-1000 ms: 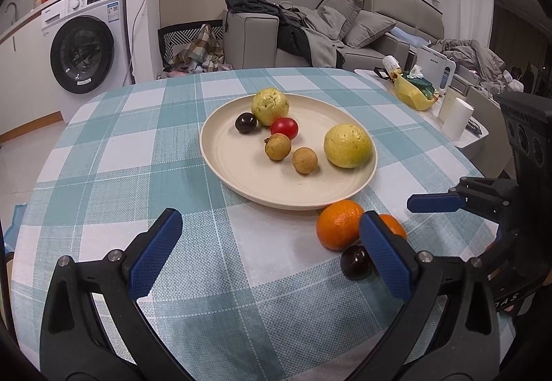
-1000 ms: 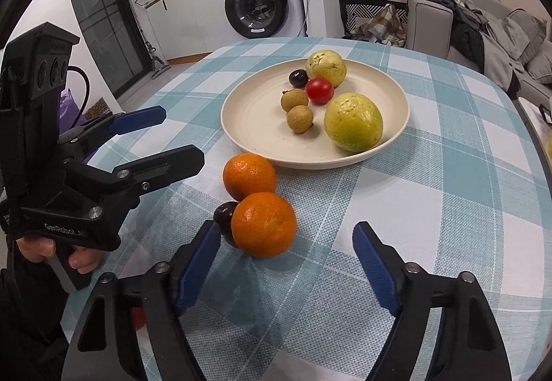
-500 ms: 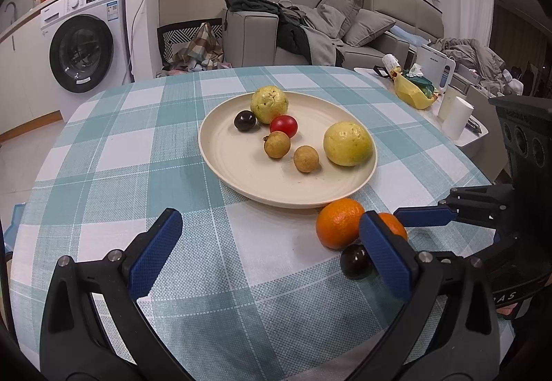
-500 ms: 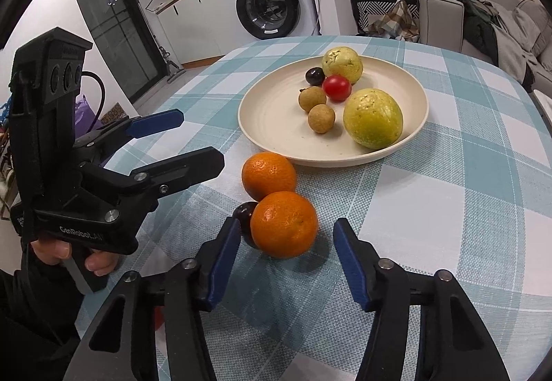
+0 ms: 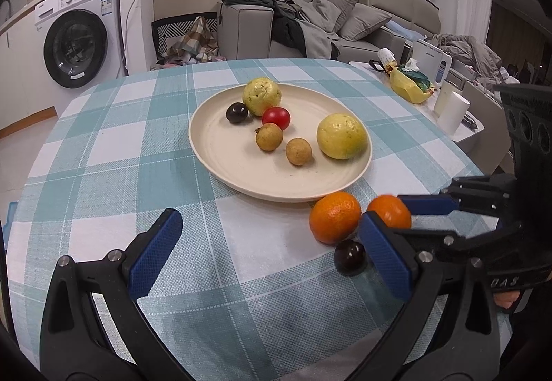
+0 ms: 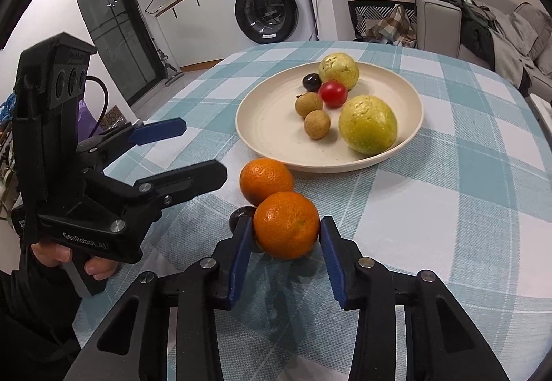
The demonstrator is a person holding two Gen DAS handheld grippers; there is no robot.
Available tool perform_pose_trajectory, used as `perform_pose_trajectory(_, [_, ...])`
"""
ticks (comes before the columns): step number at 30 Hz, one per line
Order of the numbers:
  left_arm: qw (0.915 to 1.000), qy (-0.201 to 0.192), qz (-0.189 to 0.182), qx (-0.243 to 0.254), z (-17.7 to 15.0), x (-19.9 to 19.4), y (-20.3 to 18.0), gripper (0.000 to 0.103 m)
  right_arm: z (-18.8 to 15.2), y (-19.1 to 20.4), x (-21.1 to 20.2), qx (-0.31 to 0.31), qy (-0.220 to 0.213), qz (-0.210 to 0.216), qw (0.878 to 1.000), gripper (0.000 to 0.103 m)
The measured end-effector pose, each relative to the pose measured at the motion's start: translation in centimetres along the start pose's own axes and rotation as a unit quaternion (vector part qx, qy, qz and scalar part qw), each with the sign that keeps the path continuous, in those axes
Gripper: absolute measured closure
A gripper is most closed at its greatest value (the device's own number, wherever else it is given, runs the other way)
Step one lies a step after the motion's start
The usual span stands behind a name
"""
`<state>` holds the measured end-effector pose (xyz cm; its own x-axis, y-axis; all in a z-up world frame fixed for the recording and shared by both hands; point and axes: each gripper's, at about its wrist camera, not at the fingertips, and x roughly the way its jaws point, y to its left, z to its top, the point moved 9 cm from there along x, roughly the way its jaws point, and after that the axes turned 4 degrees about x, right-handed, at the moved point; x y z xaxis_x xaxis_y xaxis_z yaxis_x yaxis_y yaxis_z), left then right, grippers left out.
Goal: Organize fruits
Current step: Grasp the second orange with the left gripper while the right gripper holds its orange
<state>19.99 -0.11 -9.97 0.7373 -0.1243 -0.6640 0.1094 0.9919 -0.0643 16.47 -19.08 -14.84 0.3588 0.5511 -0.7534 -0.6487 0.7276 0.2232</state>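
1. Closing in since a second ago, the right hand-held gripper (image 6: pixel 285 236) has narrowed its blue pads (image 6: pixel 241 253) around the near orange (image 6: pixel 286 225) at lower centre; both pads sit right at its sides, though firm contact cannot be confirmed.
2. Just behind lies a second orange (image 6: pixel 265 179), with a dark plum (image 6: pixel 239 216) at the left pad.
3. At left, the left hand-held gripper (image 6: pixel 179 146) hangs spread wide, gripping nothing.
4. Beyond, the cream plate (image 6: pixel 269 136) carries guavas, longans, a tomato and a plum on the checked surface (image 6: pixel 448 208).
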Motion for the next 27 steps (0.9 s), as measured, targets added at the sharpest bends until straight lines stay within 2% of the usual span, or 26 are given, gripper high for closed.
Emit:
perform_pose_trajectory(5, [0.9997,0.012,-0.022,0.005,-0.2,0.5,-1.2,0.001,0.7,-1.6,-1.1,0.021,-0.020,-0.019,0.999,0.062])
perform_pose_trajectory(11, [0.9976,0.037,-0.055,-0.018,-0.6,1.4,-2.8,0.001,1.7,-3.3,-2.1,0.051,-0.050,-0.036,0.997,0.062])
perform_pose_trajectory(16, [0.9969,0.045,-0.063,-0.014,-0.5,2.0,-3.6,0.006,2.0,-3.9,-2.4,0.065,-0.059,-0.042,0.995,0.062])
perform_pose_trajectory(20, [0.9957,0.058,-0.068,-0.024,-0.6,2.6,-3.7,0.022,1.9,-3.9,-2.3,0.068,-0.060,-0.042,0.995,0.062])
perform_pose_trajectory(27, [0.9936,0.066,-0.081,-0.044,-0.6,3.0,-3.2,0.035,1.8,-3.7,-2.2,0.067,-0.060,-0.041,0.995,0.062])
